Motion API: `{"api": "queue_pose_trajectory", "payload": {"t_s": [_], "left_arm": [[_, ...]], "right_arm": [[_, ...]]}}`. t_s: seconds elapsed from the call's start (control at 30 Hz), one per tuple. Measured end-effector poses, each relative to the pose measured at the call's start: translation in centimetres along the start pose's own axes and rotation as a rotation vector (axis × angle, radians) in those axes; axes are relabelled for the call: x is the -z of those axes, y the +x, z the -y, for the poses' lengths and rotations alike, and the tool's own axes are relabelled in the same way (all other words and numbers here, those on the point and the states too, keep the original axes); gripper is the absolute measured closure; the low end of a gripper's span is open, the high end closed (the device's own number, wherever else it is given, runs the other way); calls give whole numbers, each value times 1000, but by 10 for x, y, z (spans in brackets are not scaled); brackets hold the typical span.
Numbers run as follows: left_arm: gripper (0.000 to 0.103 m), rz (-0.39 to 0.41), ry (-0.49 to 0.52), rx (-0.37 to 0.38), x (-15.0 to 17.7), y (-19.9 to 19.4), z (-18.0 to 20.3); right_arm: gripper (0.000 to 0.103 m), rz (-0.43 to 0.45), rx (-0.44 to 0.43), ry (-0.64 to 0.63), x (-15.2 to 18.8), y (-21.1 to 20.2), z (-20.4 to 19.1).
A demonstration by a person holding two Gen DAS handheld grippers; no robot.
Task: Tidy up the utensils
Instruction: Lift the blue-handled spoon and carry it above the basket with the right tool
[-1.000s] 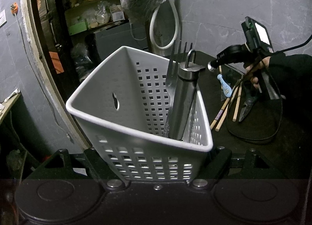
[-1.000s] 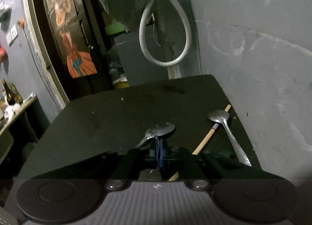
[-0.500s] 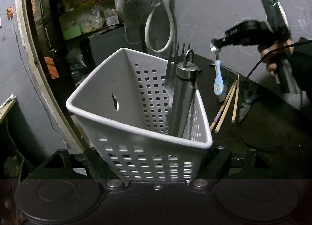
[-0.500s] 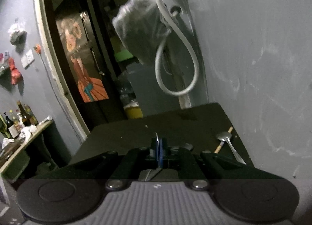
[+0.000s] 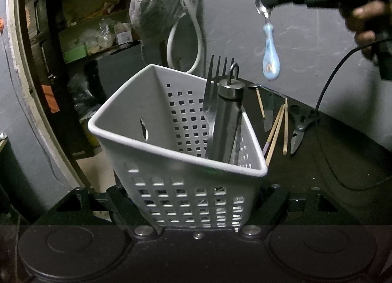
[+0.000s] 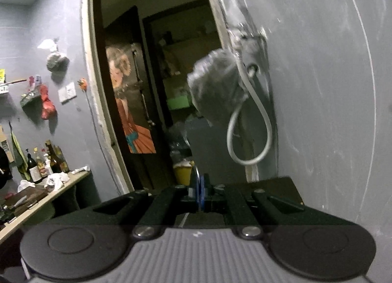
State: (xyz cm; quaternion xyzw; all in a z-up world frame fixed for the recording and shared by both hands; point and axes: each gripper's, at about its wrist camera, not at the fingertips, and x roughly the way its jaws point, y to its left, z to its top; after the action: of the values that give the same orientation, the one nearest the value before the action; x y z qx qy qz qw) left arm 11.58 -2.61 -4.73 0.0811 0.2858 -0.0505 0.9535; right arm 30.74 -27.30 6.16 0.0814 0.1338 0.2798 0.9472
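A white perforated basket (image 5: 171, 150) fills the left wrist view, gripped low on both sides by my left gripper (image 5: 196, 199), whose jaws are closing on it. Inside it stand a steel fork (image 5: 215, 92) and a steel cylinder tool with a hook (image 5: 229, 121). High at the upper right, my right gripper (image 5: 267, 6) is shut on the bowl of a spoon whose light blue handle (image 5: 270, 62) hangs down above and to the right of the basket. In the right wrist view my right gripper (image 6: 199, 197) shows shut pads, with only the spoon's thin edge (image 6: 196, 172) visible between them.
On the black table (image 5: 318, 172) behind the basket lie chopsticks (image 5: 275, 128), a knife (image 5: 269, 114), shears (image 5: 300, 128) and another spoon (image 5: 254, 85). A black cable (image 5: 325, 101) loops over the table. A bagged bundle and white hose (image 6: 245, 123) hang on the wall by a doorway.
My right gripper has lifted the blue-handled spoon off the table and carried it high, so it now hangs above the basket's right side. The basket has hardly moved.
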Motion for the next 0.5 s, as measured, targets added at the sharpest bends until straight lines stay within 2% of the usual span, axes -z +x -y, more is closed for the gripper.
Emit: {"api": "queue_pose_trajectory", "payload": {"t_s": [0.13, 0.3, 0.5], "left_arm": [[23, 11, 10, 18, 1, 1, -4], [24, 19, 15, 35, 3, 1, -6], [24, 23, 18, 45, 5, -1, -8]], "right_arm": [[101, 38, -24, -14, -13, -19, -23], [101, 82, -93, -24, -20, -36, -54], [101, 107, -158, -56, -18, -38, -88]]}}
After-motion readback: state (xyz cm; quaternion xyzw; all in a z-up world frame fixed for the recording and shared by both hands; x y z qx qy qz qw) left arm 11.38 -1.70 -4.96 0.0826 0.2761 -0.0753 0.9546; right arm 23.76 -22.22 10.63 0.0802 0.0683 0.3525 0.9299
